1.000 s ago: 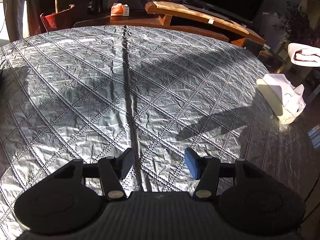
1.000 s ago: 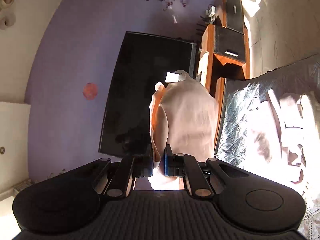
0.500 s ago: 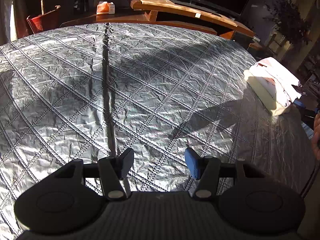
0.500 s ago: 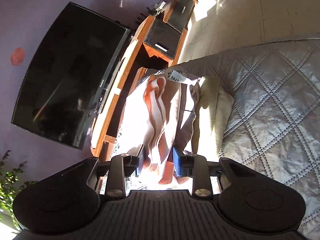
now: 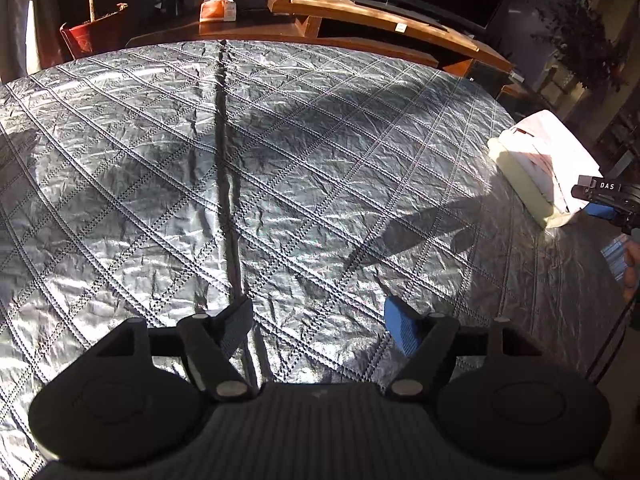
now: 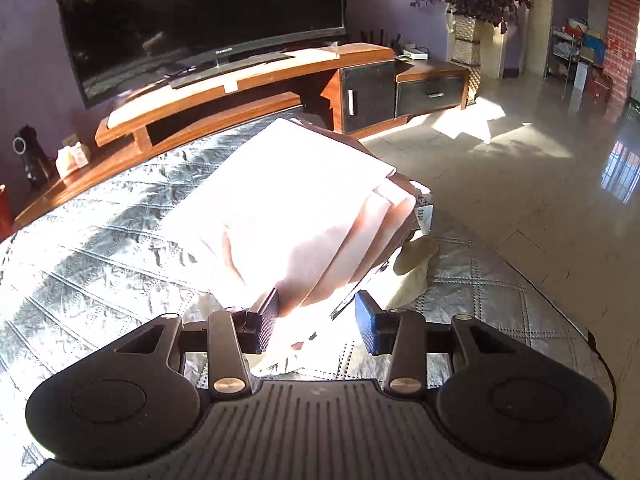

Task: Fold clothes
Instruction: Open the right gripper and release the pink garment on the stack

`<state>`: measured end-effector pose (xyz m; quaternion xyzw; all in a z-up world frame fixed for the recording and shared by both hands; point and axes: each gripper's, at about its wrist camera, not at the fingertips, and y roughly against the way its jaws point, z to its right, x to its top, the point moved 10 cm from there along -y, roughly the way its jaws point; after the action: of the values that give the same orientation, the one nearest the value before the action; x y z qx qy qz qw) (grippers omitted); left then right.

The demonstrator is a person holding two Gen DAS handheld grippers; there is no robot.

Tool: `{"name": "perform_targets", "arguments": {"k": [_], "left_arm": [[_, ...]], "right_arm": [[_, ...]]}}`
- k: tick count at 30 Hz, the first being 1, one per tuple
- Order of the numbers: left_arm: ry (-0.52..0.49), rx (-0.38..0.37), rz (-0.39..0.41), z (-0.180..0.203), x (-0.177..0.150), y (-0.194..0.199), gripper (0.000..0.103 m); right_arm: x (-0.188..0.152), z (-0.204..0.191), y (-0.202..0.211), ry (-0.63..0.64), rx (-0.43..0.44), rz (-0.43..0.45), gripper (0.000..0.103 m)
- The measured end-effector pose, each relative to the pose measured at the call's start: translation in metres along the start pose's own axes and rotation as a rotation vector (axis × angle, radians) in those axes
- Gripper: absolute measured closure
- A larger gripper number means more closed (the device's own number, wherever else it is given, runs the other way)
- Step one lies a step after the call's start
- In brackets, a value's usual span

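Hovering over a sunlit quilted silver bedspread [image 5: 280,184], our left gripper [image 5: 318,326] stands wide open and empty, its blue-padded fingers well apart above the stitched diamond pattern. At the bed's far right edge, we see a folded pink garment [image 6: 304,216] lying on top of a cream folded piece [image 5: 524,184]. Our right gripper [image 6: 316,318] sits at the near end of that stack, its fingers parted with the pink fabric's edge between them; the left pad [image 6: 268,318] looks to be touching the cloth, the right pad [image 6: 366,320] stands clear of it, so nothing is clamped. A white care label [image 6: 424,210] hangs from the garment's far side. Beyond the bed we see a curved wooden TV stand [image 6: 248,80] carrying a dark television [image 6: 192,12], with a tiled floor [image 6: 520,184] in bright sun.
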<state>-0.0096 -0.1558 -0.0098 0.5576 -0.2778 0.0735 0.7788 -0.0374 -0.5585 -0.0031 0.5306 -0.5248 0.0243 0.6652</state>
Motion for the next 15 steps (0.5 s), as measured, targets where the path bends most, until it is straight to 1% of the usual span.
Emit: {"name": "perform_targets", "arguments": {"k": [2, 3, 4, 5, 6, 7, 9, 11, 14, 15], "left_arm": [[0.015, -0.013, -0.009, 0.002, -0.001, 0.008, 0.025], [0.020, -0.020, -0.014, 0.003, -0.002, 0.012, 0.025], [0.026, -0.028, -0.018, 0.005, -0.003, 0.016, 0.025], [0.017, -0.029, -0.012, 0.011, -0.004, 0.023, 0.025], [-0.001, -0.026, -0.001, 0.018, -0.006, 0.032, 0.025], [-0.018, -0.024, 0.010, 0.026, -0.008, 0.040, 0.024], [-0.052, -0.019, 0.031, 0.042, -0.011, 0.058, 0.016], [-0.087, -0.014, 0.053, 0.057, -0.015, 0.075, 0.010], [-0.139, -0.007, 0.086, 0.081, -0.020, 0.102, 0.003], [-0.160, 0.007, 0.097, 0.087, -0.022, 0.109, 0.002]], "right_arm": [[-0.017, -0.008, 0.017, 0.028, 0.023, -0.021, 0.053], [-0.028, -0.012, 0.030, 0.052, 0.034, -0.030, 0.051], [-0.040, -0.017, 0.043, 0.077, 0.044, -0.038, 0.042], [-0.051, -0.018, 0.057, 0.104, 0.039, -0.043, 0.028], [-0.059, -0.019, 0.068, 0.119, 0.025, -0.052, 0.021], [-0.069, -0.019, 0.081, 0.121, 0.006, -0.085, 0.015], [-0.087, -0.019, 0.101, 0.106, -0.019, -0.154, 0.015], [-0.108, -0.012, 0.124, 0.034, -0.042, -0.243, 0.015], [-0.125, 0.001, 0.161, -0.003, -0.106, -0.260, 0.014], [-0.126, 0.005, 0.174, -0.008, -0.119, -0.240, 0.014]]}}
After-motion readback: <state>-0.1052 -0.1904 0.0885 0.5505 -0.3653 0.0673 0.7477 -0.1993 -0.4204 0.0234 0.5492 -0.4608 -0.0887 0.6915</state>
